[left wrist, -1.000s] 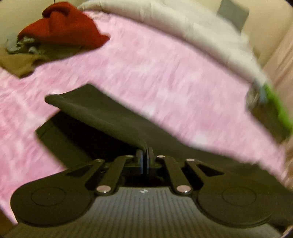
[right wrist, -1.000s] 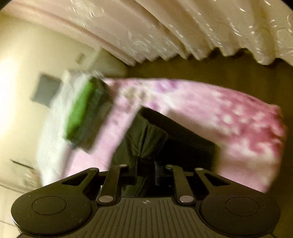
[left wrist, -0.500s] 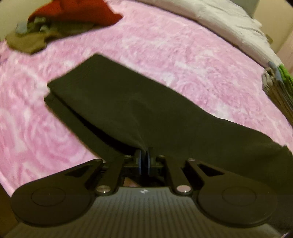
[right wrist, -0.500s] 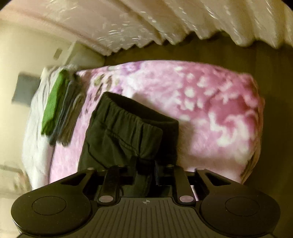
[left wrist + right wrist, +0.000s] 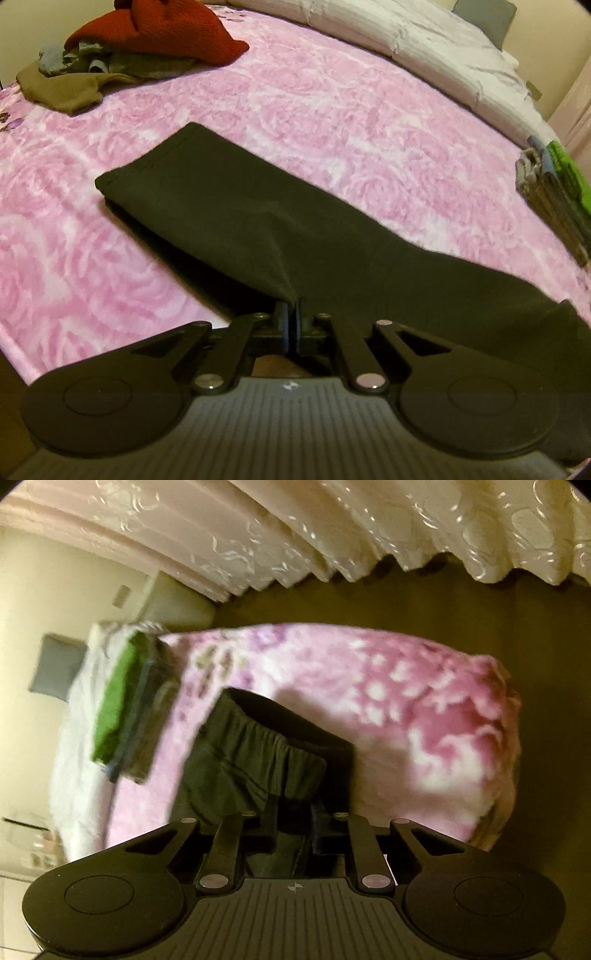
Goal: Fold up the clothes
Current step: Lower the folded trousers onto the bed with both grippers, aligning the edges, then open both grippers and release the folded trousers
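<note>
Dark olive-black trousers (image 5: 266, 221) lie folded lengthwise on the pink floral blanket (image 5: 332, 110). My left gripper (image 5: 291, 314) is shut on the near edge of the leg fabric, lifting it slightly. In the right wrist view the elastic waistband (image 5: 258, 746) of the same trousers sits in front of my right gripper (image 5: 293, 823), whose jaws stand a little apart with the dark fabric between them.
A heap of unfolded clothes with a red sweater (image 5: 159, 29) on top sits at the far left of the bed. A stack of folded clothes with a green top layer (image 5: 557, 199) (image 5: 125, 705) is at the right. White bedding (image 5: 424, 40) lies at the back, curtains (image 5: 332, 528) beyond the bed's edge.
The lifted trouser leg has been lowered and laid flat onto the other leg on the blanket. Both grippers kept their hold and moved down toward the bed.
</note>
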Tool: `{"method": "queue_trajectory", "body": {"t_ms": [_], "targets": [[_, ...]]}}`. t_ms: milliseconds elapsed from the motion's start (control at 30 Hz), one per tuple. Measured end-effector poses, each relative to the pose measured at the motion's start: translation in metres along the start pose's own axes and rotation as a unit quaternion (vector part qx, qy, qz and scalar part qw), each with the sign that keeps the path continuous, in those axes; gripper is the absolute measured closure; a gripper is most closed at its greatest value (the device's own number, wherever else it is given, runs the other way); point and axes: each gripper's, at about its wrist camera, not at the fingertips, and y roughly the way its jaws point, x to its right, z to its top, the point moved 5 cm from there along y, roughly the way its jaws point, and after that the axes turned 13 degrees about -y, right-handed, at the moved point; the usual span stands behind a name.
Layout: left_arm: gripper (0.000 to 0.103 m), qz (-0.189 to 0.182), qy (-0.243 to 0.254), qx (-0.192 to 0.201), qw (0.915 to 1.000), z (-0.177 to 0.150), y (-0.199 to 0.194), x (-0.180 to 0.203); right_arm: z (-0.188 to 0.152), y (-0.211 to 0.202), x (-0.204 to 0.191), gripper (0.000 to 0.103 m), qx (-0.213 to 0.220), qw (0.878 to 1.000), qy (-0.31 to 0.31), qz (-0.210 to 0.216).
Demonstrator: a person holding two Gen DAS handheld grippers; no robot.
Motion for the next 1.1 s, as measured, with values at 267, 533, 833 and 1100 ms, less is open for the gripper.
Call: {"method": "queue_trajectory", "body": {"t_ms": [267,533,833,1100], "targets": [[0.078,-0.001,-0.012,0.001,0.9999,-0.006,0.006,-0.005,-0.009,0.015,0.004,0.073,-0.014,0.999,-0.018,-0.036],[0.071,0.021,-0.102,0.036,0.9939,0.038,0.006,-0.051,-0.009,0.028,-0.004,0.065,-0.027,0.996,-0.035,-0.071],[0.097,0.037,-0.046,0.067,0.996,0.048,0.006,-0.055,-0.011,0.038,-0.006,0.065,-0.027,0.993,-0.042,-0.104],[0.087,0.101,0.051,0.053,0.9922,0.053,-0.009,-0.034,-0.009,0.021,-0.024,0.036,-0.034,0.983,-0.103,-0.151]]}}
